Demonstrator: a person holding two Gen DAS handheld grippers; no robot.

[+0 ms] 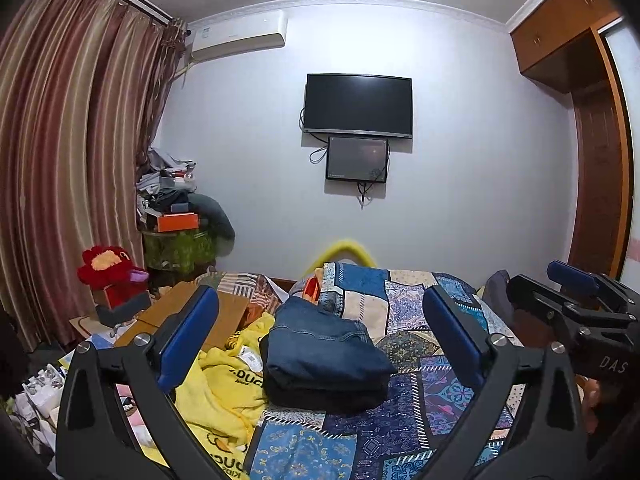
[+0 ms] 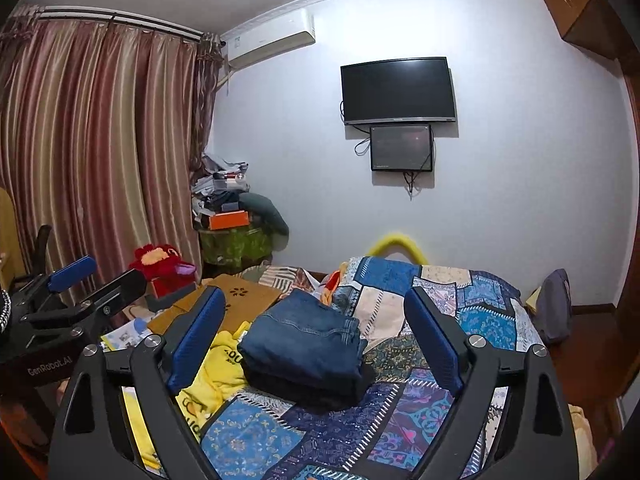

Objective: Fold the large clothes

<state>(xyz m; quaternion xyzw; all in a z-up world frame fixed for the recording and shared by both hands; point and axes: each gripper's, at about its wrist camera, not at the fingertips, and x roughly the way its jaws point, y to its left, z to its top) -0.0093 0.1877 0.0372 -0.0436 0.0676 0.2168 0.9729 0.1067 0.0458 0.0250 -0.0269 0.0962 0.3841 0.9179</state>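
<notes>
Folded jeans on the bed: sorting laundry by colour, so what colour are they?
Dark blue denim; the folded jeans show best in the right wrist view.

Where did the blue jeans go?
The folded jeans lie on the patchwork bedspread, mid-picture in both views, touching the yellow duck towel on their left.

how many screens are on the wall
2: a large dark screen mounted on the far wall, and a smaller screen hanging directly below it. Both look switched off.
</notes>
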